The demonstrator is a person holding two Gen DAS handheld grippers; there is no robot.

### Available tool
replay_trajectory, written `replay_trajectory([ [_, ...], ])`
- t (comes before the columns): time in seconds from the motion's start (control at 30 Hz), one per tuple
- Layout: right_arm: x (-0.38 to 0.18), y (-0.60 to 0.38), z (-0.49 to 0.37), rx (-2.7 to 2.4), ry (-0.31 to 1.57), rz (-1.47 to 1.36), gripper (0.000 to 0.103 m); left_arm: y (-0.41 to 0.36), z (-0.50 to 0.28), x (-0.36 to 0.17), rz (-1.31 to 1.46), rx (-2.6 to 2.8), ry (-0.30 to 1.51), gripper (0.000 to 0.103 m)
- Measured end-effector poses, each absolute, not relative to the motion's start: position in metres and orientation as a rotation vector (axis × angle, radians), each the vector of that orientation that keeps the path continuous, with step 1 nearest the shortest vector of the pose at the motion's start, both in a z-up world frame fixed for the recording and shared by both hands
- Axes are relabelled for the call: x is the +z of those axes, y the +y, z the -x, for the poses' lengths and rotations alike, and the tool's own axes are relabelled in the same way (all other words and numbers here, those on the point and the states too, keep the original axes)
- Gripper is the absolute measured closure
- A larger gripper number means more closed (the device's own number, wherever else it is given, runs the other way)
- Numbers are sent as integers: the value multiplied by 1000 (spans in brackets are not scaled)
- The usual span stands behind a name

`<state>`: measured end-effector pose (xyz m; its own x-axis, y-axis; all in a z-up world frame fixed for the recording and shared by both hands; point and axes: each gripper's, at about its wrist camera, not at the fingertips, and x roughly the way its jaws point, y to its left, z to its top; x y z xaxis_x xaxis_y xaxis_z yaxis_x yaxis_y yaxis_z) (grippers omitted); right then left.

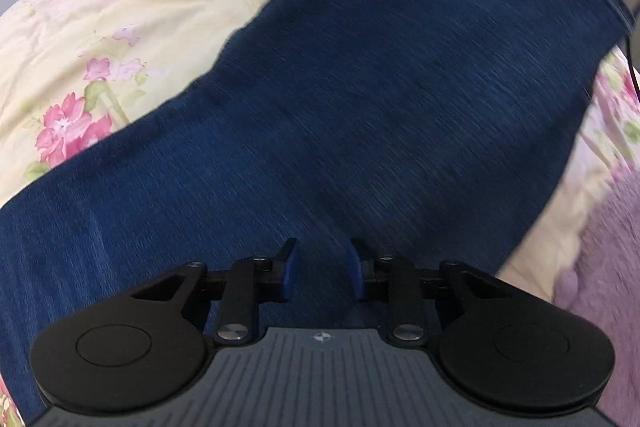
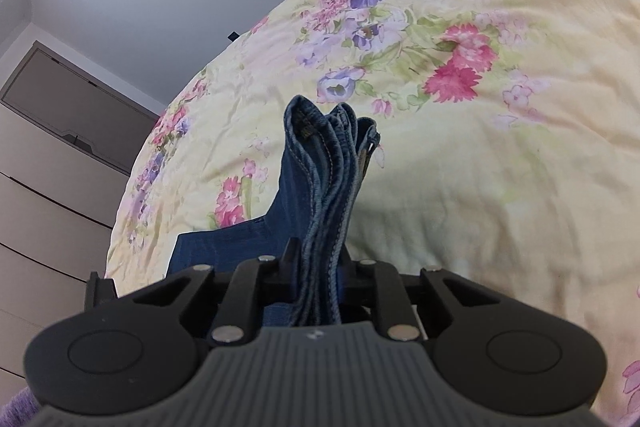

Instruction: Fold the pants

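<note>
Leftmost, a floral bedspread carries the dark blue pants, which lie flat across it as a broad band of denim, running from lower left to upper right. Above this cloth the left gripper points steeply downward, its blue pads part-way apart with nothing between them and no visible contact with the fabric. Farther right, a lilac plush cover borders the bedspread. In the right wrist view, the right gripper pinches a bunched stack of stitched denim edges, apparently the waistband or hems, raised clear of the bed. Judged from this, a fold is under way: one end lifted for carrying over. The next move likely calls for the left gripper to pin or seize the flat denim while the right lays its end across.
</note>
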<state>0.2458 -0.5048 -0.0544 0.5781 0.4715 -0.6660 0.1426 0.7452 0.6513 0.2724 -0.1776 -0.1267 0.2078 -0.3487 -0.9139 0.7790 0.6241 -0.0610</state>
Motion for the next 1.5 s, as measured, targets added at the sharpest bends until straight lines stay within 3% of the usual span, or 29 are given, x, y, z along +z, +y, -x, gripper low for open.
replay_trajectory([
  [0.3, 7, -427, -257, 222, 920, -613, 91, -85, -283, -46, -400, -587, 925, 69],
  [0.6, 33, -300, -287, 298, 928, -498, 91, 6, -277, -35, -307, -374, 888, 62],
  [0.8, 7, -213, -314, 338, 987, -452, 91, 38, -279, -35, -270, -337, 894, 61],
  [1.2, -102, -98, -351, 341, 1129, -312, 89, 83, -272, -45, -137, -394, 901, 51],
  [1.5, -114, -104, -355, 391, 1160, -477, 72, 108, -274, -41, 16, -392, 891, 48],
])
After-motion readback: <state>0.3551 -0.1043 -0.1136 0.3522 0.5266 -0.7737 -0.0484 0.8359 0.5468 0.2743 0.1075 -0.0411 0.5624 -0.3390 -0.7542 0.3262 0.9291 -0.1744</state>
